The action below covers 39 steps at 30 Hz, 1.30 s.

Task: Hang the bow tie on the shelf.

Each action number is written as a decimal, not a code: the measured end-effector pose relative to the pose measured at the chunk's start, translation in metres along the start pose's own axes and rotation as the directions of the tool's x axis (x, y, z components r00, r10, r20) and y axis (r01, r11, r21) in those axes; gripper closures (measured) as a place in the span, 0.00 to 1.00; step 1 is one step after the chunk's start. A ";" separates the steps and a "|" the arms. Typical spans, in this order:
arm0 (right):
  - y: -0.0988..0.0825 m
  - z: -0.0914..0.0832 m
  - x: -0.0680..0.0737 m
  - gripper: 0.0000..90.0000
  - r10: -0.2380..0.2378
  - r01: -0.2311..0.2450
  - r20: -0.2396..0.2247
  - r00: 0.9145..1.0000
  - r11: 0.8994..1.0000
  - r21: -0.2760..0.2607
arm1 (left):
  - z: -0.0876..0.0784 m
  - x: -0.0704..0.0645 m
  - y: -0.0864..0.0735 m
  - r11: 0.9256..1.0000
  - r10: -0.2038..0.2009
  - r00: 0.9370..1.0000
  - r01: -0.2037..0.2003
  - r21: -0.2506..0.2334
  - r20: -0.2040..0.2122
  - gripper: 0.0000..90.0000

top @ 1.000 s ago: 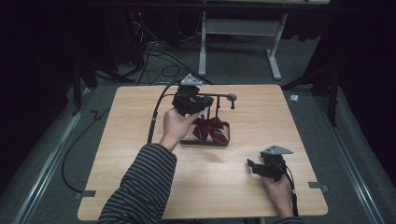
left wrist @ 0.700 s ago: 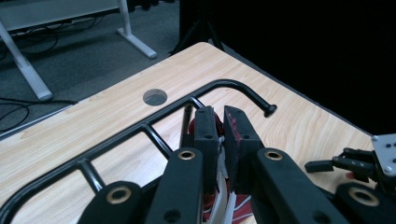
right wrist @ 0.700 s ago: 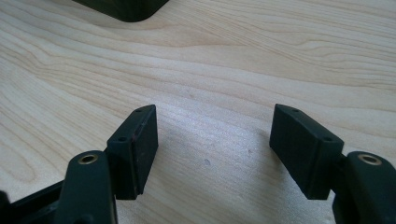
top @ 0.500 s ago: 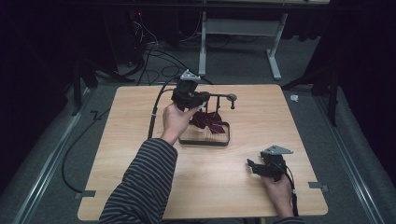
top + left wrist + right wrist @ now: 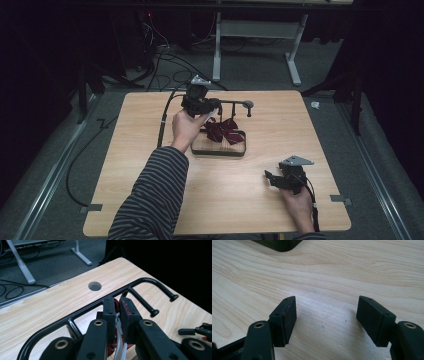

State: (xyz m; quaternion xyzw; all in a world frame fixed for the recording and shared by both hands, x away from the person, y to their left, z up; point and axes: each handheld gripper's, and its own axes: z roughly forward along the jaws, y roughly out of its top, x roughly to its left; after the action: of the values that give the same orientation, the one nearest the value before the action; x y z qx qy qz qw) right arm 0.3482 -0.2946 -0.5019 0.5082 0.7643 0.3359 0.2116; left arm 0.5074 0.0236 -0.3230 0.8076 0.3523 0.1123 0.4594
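Note:
A black wire stand (image 5: 220, 152) with a top rail (image 5: 232, 103) sits mid-table. My left gripper (image 5: 210, 107) is at the rail's left end, held by a hand in a striped sleeve. It is shut on a dark red bow tie (image 5: 222, 131), which hangs over the stand's base. In the left gripper view the left gripper (image 5: 117, 305) pinches the white strap (image 5: 119, 340) and red cloth just behind the rail (image 5: 82, 311). My right gripper (image 5: 270, 177) rests open on the table at the near right. In the right gripper view it (image 5: 325, 312) holds nothing over bare wood.
The wooden table (image 5: 125, 165) has a round cable hole (image 5: 95, 286) beyond the rail. The rail ends in two knobbed hooks (image 5: 153, 313). The stand's base corner (image 5: 279, 245) lies ahead of the right gripper. Cables and desk legs (image 5: 216, 55) lie on the floor behind.
The left gripper has shifted a little toward the far left and sunk slightly, drawing the bow tie closer under the rail. The right gripper has stayed still.

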 end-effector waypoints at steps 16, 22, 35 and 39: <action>0.000 0.000 0.000 0.37 -0.002 0.002 0.001 1.000 1.000 0.002 | -0.001 -0.002 -0.003 0.999 0.022 0.999 -0.021 0.026 -0.032 0.80; 0.000 0.000 0.000 0.37 -0.002 0.002 0.001 1.000 1.000 0.000 | -0.009 -0.004 -0.005 1.000 0.028 0.999 -0.027 0.012 -0.037 0.75; 0.000 0.000 0.001 0.37 -0.002 0.002 0.003 1.000 1.000 0.005 | -0.031 -0.002 -0.019 1.000 0.019 0.999 -0.019 -0.006 -0.035 0.72; 0.000 0.000 0.001 0.37 -0.003 0.003 0.005 1.000 1.000 0.006 | -0.038 -0.001 -0.024 1.000 0.016 0.999 -0.016 -0.020 -0.033 0.71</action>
State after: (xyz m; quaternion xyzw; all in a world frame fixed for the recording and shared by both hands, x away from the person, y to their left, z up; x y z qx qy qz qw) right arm 0.3479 -0.2938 -0.5017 0.5082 0.7657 0.3321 0.2124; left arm 0.4766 0.0564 -0.3211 0.8039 0.3520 0.1326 0.4608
